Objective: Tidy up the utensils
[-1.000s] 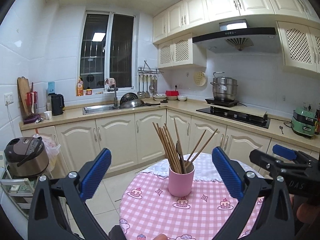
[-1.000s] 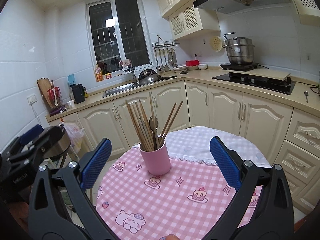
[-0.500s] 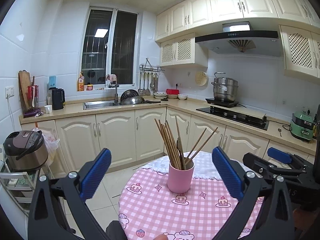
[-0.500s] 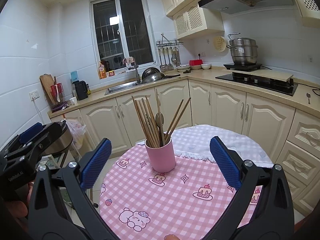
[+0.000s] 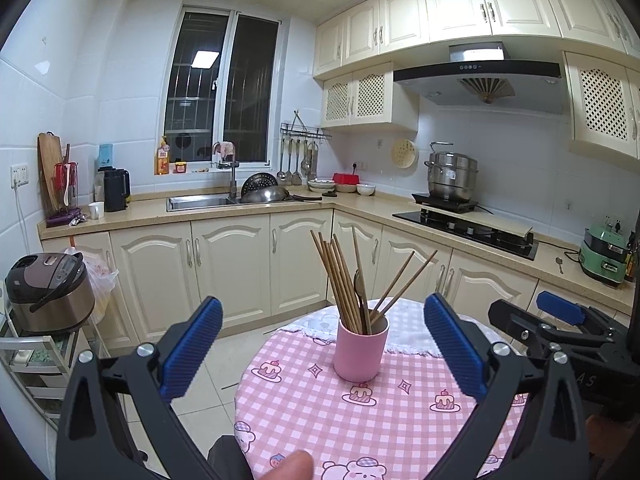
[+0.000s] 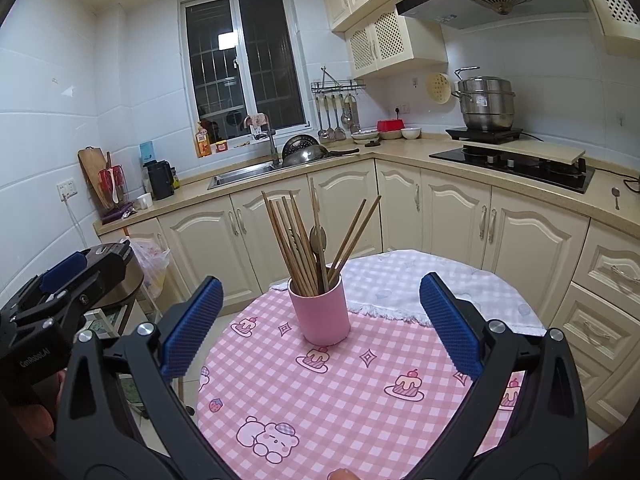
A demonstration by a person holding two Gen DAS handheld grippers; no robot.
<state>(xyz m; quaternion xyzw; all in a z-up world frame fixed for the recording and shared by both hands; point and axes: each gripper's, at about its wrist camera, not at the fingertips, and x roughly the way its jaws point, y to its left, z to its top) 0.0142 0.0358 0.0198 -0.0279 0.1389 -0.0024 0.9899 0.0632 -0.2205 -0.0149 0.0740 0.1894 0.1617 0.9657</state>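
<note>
A pink cup (image 5: pixel 361 349) (image 6: pixel 320 311) stands on a round table with a pink checked cloth (image 5: pixel 360 420) (image 6: pixel 352 392). Several wooden chopsticks (image 5: pixel 340 280) (image 6: pixel 288 240) and a dark spoon (image 6: pixel 319 240) stand in it. My left gripper (image 5: pixel 322 344) is open and empty, held back from the cup over the table's near side. My right gripper (image 6: pixel 320 320) is open and empty, also back from the cup. The right gripper shows at the right of the left wrist view (image 5: pixel 560 328); the left gripper shows at the left of the right wrist view (image 6: pixel 60 280).
A white cloth (image 6: pixel 420 280) covers the table's far part. A rice cooker (image 5: pixel 46 292) sits on a rack to the left. Kitchen counters with sink (image 5: pixel 200 202), stove (image 5: pixel 468 232) and steel pot (image 5: pixel 452 176) line the back.
Both grippers have drawn back and risen a little from the table, so the cup looks smaller and farther. Jaws stay open.
</note>
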